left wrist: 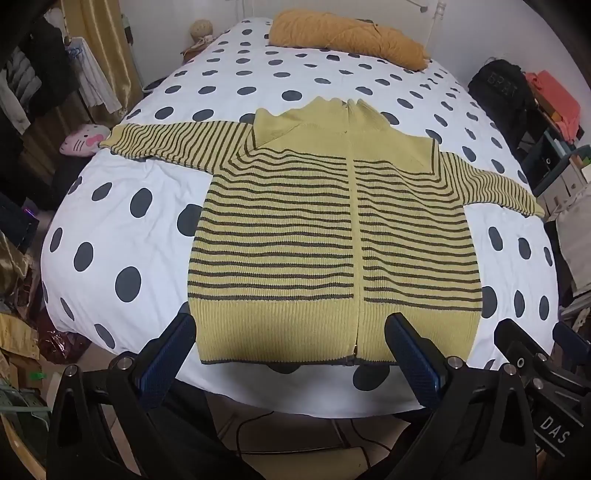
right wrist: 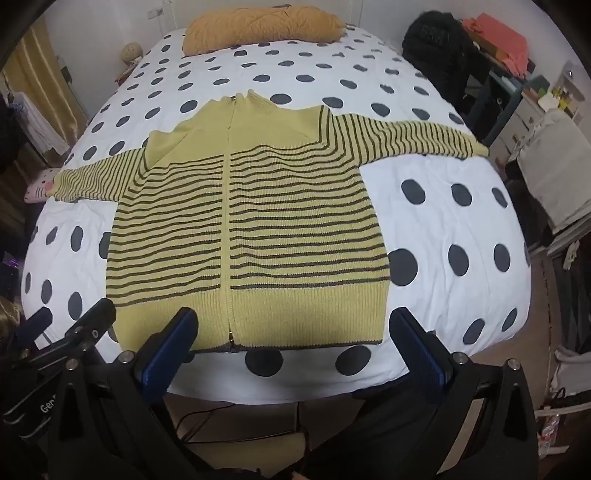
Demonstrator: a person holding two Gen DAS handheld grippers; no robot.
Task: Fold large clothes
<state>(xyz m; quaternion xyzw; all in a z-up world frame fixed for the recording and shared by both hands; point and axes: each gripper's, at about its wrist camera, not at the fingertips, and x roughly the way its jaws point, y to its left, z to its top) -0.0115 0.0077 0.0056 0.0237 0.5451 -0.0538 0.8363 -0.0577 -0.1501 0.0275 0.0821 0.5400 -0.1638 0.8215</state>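
Sleeve ends reach the bed (left wrist: 122, 236) edges; one cuff partly covers a pink cat toy (left wrist: 83, 142). One striped sweater (left wrist: 314, 229) lies flat, zipped, near the bed's foot. Left gripper (left wrist: 291, 354) and right gripper (right wrist: 291, 350) both hover wide open, empty, above its hem.

This is a lived-in bedroom at home: a bed (left wrist: 147, 229) under a white quilt with dark dots fills the middle, a mustard pillow (left wrist: 347, 35) lies at its far end, clothes (left wrist: 33, 81) hang at the left, and cluttered shelves (right wrist: 517, 88) stand at the right.
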